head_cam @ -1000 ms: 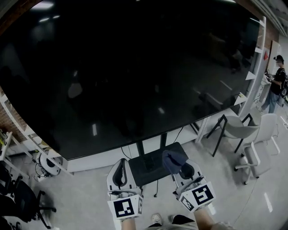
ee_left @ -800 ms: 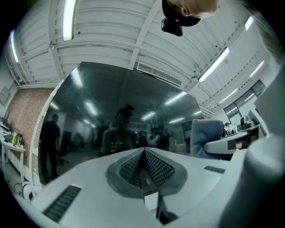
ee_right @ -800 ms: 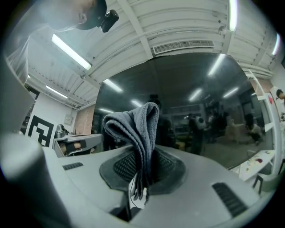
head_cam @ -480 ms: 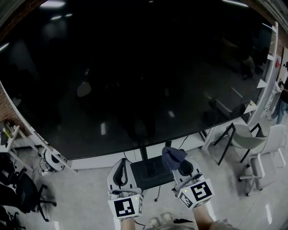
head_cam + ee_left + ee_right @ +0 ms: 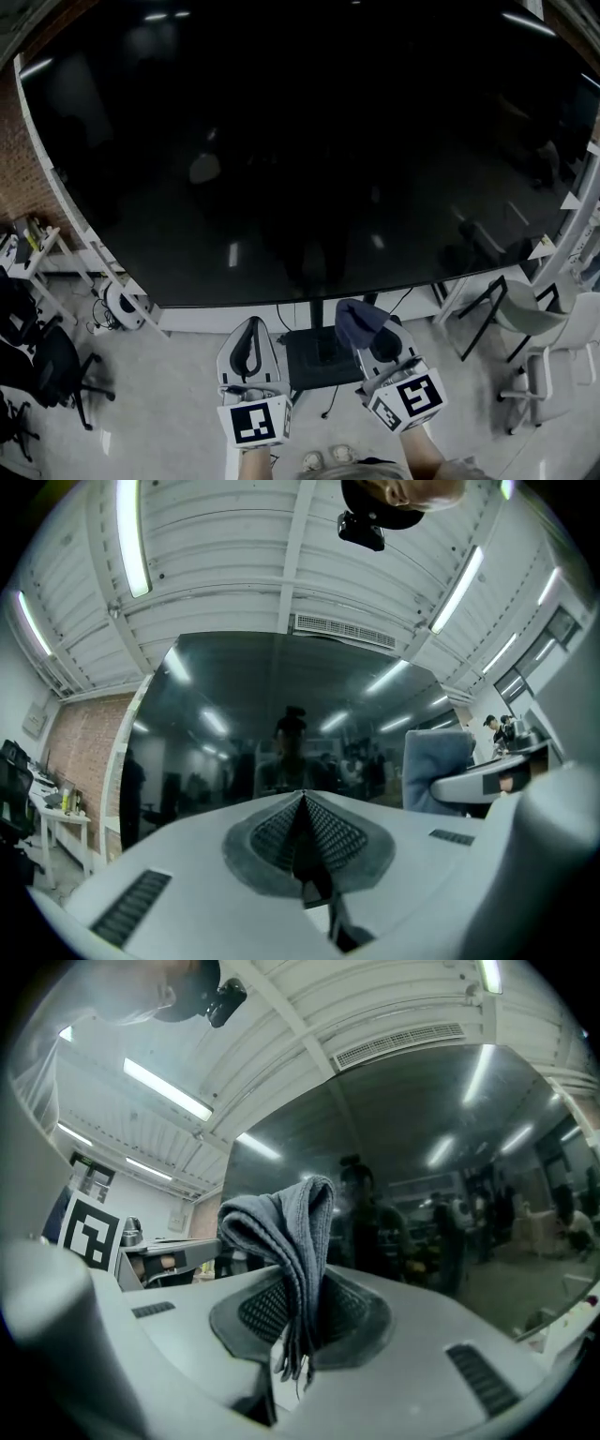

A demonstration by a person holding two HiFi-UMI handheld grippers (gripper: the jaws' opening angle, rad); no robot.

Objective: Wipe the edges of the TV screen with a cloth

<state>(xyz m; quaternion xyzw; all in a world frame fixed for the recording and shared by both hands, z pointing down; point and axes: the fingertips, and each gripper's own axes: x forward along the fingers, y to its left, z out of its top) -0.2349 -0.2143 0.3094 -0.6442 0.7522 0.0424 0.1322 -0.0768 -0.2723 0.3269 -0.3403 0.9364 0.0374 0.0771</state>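
Note:
A large dark TV screen (image 5: 309, 150) on a stand fills most of the head view, its white-edged bottom rim (image 5: 309, 306) just beyond both grippers. My right gripper (image 5: 372, 330) is shut on a folded grey-blue cloth (image 5: 356, 322), which sticks up out of the jaws (image 5: 291, 1241). To its left my left gripper (image 5: 249, 339) is shut and holds nothing; its ribbed pads (image 5: 305, 832) meet. Both grippers point at the screen (image 5: 281, 733) and hang below its lower edge, apart from it.
The TV stand base (image 5: 319, 358) lies on the floor between the grippers. White shelving (image 5: 56, 253) and a black office chair (image 5: 47, 370) stand at the left. White chairs (image 5: 553, 361) and a leaning frame (image 5: 487, 305) stand at the right.
The view has swung left and nearer the screen: the bottom edge has levelled and the right-hand chairs have slid toward the frame edge. Both grippers keep their hold and their place.

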